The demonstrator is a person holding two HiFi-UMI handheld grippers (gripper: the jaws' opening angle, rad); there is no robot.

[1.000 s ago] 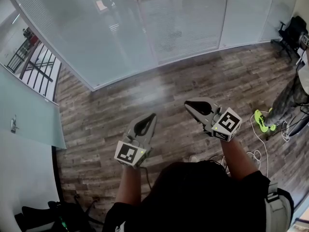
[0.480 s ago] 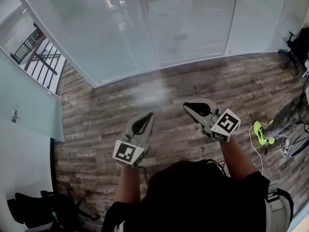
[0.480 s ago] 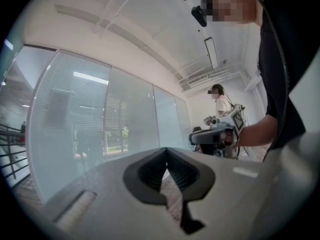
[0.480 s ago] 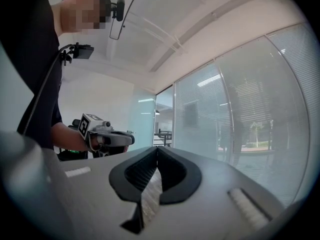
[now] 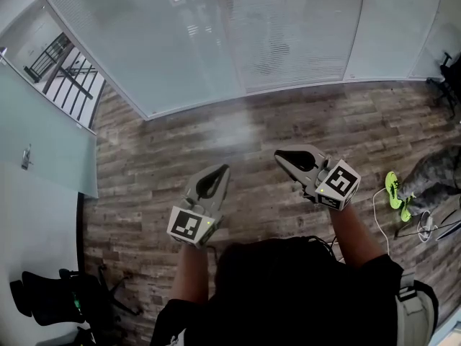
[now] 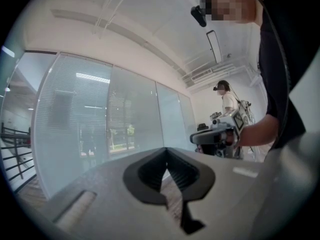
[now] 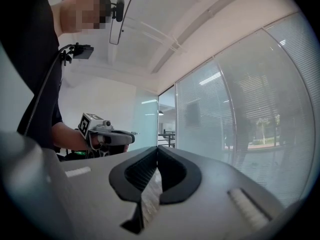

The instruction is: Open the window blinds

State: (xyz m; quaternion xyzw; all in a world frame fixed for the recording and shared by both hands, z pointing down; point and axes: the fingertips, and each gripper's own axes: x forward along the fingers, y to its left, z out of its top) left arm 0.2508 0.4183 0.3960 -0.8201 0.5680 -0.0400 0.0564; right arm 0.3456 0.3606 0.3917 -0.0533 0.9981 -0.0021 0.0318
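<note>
Hovering over the wood floor [image 5: 166, 157], the left gripper [image 5: 220, 172] has its jaws closed and empty. To its right, the right gripper [image 5: 282, 157] is closed on nothing too. The blinds [image 5: 302, 34] cover the far glass wall.

The pale horizontal-slat blinds [image 5: 302, 34] are hanging fully lowered across the tall window panes at twelve o'clock, reaching the floor, slats tilting nearly shut and letting only faint outdoor shapes through.
</note>
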